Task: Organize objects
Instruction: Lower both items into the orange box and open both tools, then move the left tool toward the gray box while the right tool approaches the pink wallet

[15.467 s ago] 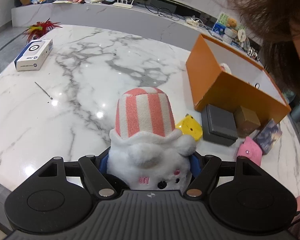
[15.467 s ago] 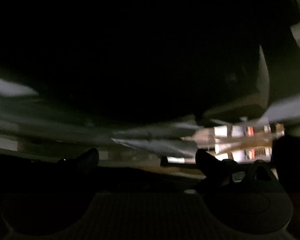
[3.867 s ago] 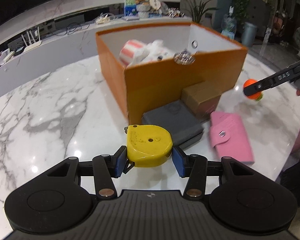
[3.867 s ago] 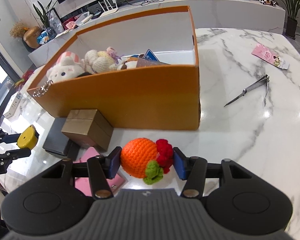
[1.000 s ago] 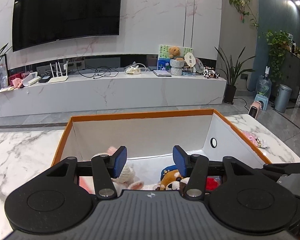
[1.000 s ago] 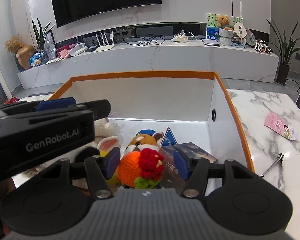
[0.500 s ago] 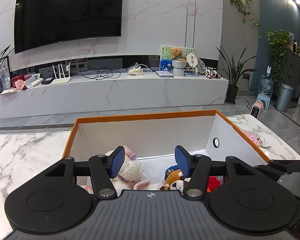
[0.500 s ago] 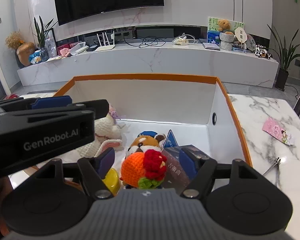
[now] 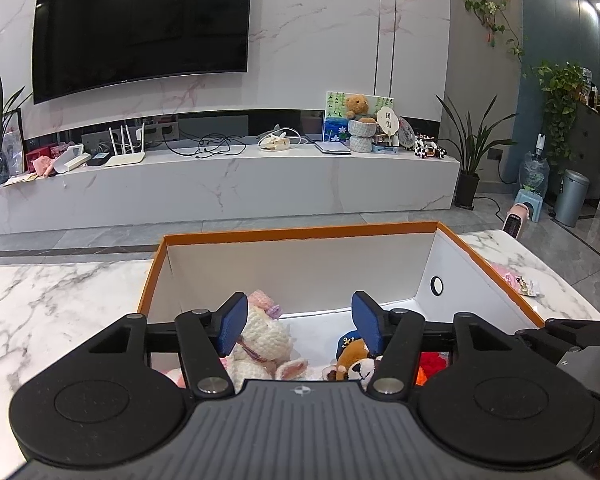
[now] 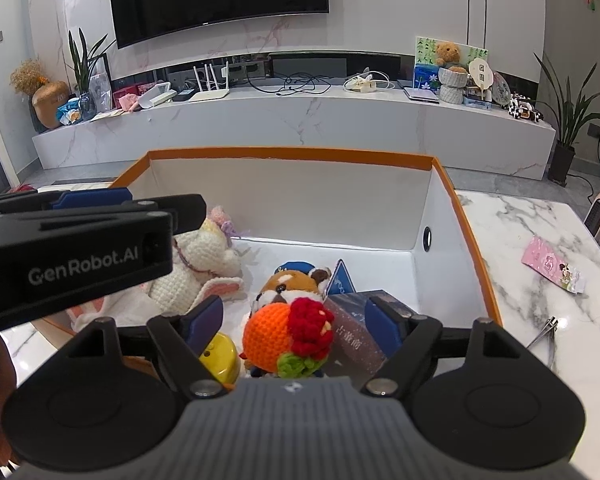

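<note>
Left wrist view: left claw [image 9: 299,317] spread wide, gripping nothing, poised above the orange box [image 9: 300,233] on the marble bench [image 9: 40,292]. Just below and between the pads, a white crochet bunny [image 9: 260,336] and a brown plush [image 9: 356,358] lying inside the box. Off to the right, tip of the right claw [image 9: 572,336] poking in.

Right wrist view: right claw [image 10: 296,322] wide too, empty, above the same box [image 10: 466,220]. Directly beneath, between the pads, an orange crochet ball [image 10: 268,338] resting on the plush [image 10: 288,282]. Under the left pad, a yellow tape [image 10: 220,356]; under the right pad, a dark carton [image 10: 360,328]. Further left, the left claw [image 10: 84,216] over the bunny [image 10: 200,260].
</note>
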### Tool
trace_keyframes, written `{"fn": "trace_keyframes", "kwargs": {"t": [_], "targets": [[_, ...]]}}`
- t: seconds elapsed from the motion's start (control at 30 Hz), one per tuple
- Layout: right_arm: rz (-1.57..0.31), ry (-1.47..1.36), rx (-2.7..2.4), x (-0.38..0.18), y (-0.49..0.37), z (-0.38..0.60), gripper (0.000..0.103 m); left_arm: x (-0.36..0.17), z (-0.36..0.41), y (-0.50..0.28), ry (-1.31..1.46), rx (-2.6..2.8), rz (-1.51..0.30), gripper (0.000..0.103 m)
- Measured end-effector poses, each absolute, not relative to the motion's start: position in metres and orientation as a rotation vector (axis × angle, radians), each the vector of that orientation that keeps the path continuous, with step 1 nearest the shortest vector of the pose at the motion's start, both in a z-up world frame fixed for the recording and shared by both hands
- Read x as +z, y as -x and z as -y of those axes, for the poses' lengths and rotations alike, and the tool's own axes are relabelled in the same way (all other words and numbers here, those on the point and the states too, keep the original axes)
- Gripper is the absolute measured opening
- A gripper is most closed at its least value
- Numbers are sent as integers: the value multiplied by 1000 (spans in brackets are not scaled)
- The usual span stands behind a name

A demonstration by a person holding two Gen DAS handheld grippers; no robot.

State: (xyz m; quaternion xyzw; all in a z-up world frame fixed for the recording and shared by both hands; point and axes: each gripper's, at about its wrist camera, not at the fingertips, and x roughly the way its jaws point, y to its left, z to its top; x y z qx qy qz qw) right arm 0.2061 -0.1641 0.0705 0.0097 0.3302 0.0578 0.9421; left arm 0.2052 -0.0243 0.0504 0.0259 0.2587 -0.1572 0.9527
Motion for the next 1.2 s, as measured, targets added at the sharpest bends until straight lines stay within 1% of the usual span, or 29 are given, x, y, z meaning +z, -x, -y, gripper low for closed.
{"fn": "trace_keyframes", "kwargs": {"t": [0.13, 0.2, 0.3, 0.4, 1.2], "targets": [[-671, -20, 119, 71, -205, 164, 82, 49, 24, -204, -56, -320, -527, 73], [-671, -21, 120, 71, -205, 164, 82, 49, 24, -203, -58, -318, -527, 79], [-670, -16, 118, 71, -205, 164, 83, 49, 24, -202, -60, -316, -527, 83], [-668, -11, 116, 71, -204, 164, 87, 49, 24, -201, -61, -309, -530, 86], [-663, 9, 114, 77, -199, 165, 88, 51, 19, -198, -68, -292, -525, 87]]}}
